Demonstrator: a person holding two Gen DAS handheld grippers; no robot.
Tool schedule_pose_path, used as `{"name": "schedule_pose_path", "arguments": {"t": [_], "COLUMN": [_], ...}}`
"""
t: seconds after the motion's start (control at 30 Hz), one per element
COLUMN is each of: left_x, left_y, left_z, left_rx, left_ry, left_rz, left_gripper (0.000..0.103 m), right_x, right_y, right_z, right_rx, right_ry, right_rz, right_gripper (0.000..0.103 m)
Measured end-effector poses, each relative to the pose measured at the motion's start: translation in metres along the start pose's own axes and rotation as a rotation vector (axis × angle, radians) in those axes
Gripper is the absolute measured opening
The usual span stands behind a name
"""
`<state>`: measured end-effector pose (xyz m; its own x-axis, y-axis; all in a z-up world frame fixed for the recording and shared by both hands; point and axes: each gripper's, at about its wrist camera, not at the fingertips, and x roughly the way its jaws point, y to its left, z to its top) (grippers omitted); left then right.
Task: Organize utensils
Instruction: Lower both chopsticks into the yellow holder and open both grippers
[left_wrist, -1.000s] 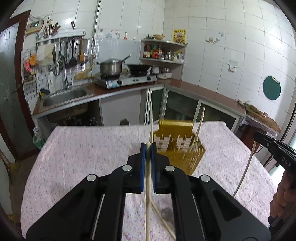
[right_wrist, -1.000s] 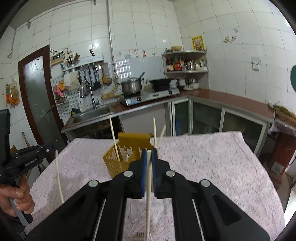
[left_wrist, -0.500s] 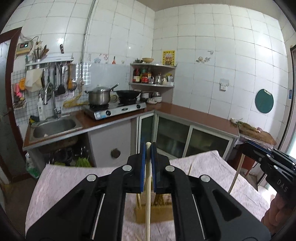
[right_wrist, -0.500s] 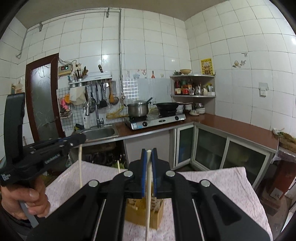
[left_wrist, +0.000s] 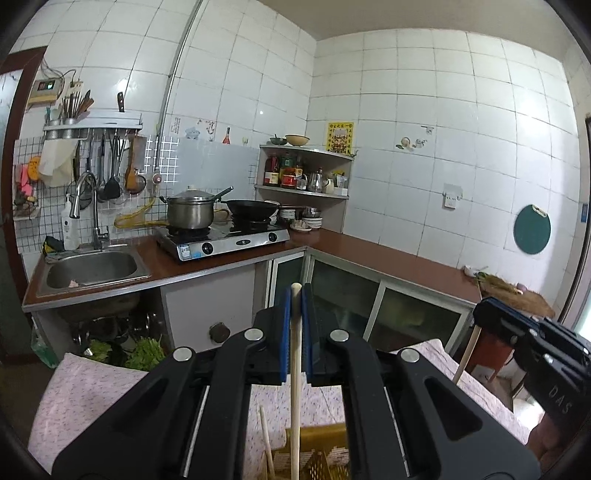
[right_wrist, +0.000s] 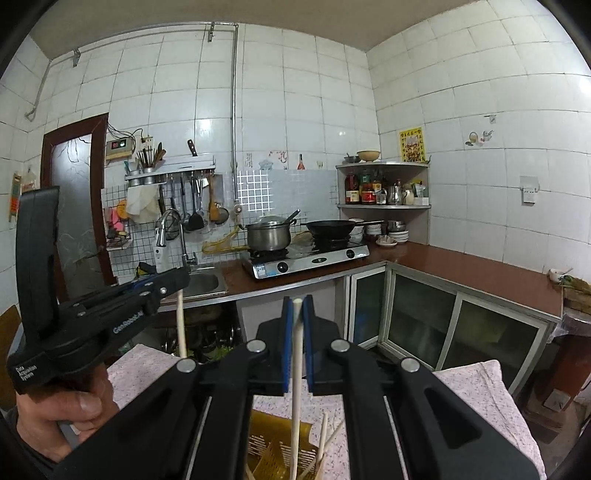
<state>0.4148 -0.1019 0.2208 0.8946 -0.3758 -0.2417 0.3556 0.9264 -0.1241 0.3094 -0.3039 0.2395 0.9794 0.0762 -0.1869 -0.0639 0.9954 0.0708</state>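
Note:
My left gripper (left_wrist: 295, 299) is shut on a pale wooden chopstick (left_wrist: 294, 391) that hangs down between its blue pads, over the yellow perforated utensil basket (left_wrist: 325, 458). My right gripper (right_wrist: 296, 304) is shut on another chopstick (right_wrist: 295, 398), whose lower end reaches down toward the same basket (right_wrist: 273, 454). Several chopsticks (right_wrist: 323, 439) stand in the basket. Each gripper shows in the other's view: the right one (left_wrist: 480, 317) at the right edge, the left one (right_wrist: 181, 278) at the left, held by a hand (right_wrist: 62, 410).
The table carries a pink flowered cloth (left_wrist: 85, 398). Beyond it run a brown counter (left_wrist: 388, 258), a sink (left_wrist: 92, 269), a gas stove (left_wrist: 225, 240) with a pot (left_wrist: 190, 210) and a wok (left_wrist: 251, 208), and a corner shelf (left_wrist: 306, 173).
Both grippers have risen with their chopsticks and tilted up. The basket has slid from the middle of each view to the bottom edge, and the kitchen wall now fills the frames.

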Motion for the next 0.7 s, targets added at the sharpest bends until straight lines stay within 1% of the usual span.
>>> {"name": "schedule_pose_path", "arguments": {"t": [0.13, 0.3, 0.43, 0.5, 0.53, 0.6, 0.7], "left_x": [0.022, 0.035, 0.046, 0.048, 0.048, 0.041, 0.027], "left_y": [0.005, 0.01, 0.016, 0.021, 0.025, 0.027, 0.029], "left_z": [-0.012, -0.032, -0.051, -0.058, -0.059, -0.059, -0.05], "left_rx": [-0.011, -0.015, 0.003, 0.008, -0.002, -0.009, -0.009], "left_ry": [0.014, 0.038, 0.08, 0.104, 0.11, 0.11, 0.092], "left_rz": [0.005, 0.008, 0.01, 0.017, 0.019, 0.016, 0.024], "left_gripper": [0.004, 0.004, 0.005, 0.011, 0.012, 0.019, 0.02], "right_x": [0.02, 0.036, 0.045, 0.046, 0.046, 0.041, 0.03], "right_y": [0.0, -0.002, -0.005, -0.006, -0.007, -0.01, -0.009], "right_z": [-0.009, -0.026, -0.046, -0.051, -0.051, -0.048, -0.041], "right_rx": [0.0, 0.014, 0.033, 0.034, 0.036, 0.044, 0.04], "right_ry": [0.012, 0.038, 0.081, 0.094, 0.098, 0.088, 0.063], "right_rz": [0.002, -0.002, -0.005, -0.007, -0.01, -0.016, -0.023], "right_gripper": [0.006, 0.006, 0.006, 0.007, 0.007, 0.007, 0.007]}}
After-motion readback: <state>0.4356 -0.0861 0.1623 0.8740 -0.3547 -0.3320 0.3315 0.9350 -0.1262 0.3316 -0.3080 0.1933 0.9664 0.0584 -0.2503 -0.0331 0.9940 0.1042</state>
